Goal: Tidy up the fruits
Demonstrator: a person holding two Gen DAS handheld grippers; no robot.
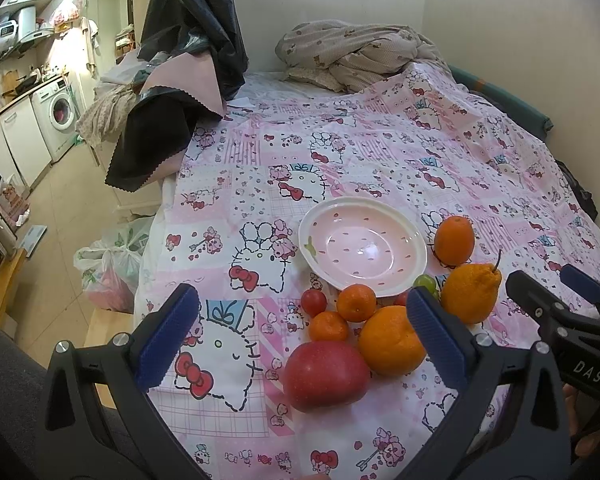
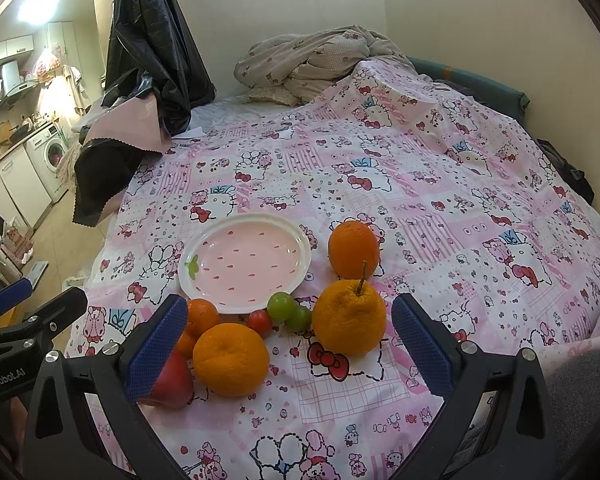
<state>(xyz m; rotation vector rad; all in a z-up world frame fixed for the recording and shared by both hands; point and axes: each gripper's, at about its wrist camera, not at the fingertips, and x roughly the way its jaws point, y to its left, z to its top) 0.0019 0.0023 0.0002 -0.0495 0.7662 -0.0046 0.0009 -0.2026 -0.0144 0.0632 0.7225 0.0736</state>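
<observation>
A pink strawberry-print bowl [image 2: 246,262] sits empty near the middle of the right wrist frame, on a bed covered by a pink cartoon-cat sheet [image 2: 440,208]. The fruit lies loose on the sheet around the bowl's lower and right sides. A bumpy stemmed citrus [image 2: 349,317] stands in the lower centre, with a smooth orange [image 2: 353,249] above it, just right of the bowl. A large orange [image 2: 231,359] lies lower left of centre, a red apple [image 2: 172,384] beside it (half hidden behind a blue pad). Two green grapes [image 2: 290,312] and a cherry tomato [image 2: 259,321] sit just below the bowl's rim, and two small mandarins [image 1: 342,314] lie close together there.

The right gripper [image 2: 288,354] has its jaws spread wide and grasps nothing. The left gripper [image 1: 304,338] likewise hangs with jaws released over the apple and large orange, at the bottom of its own frame.
</observation>
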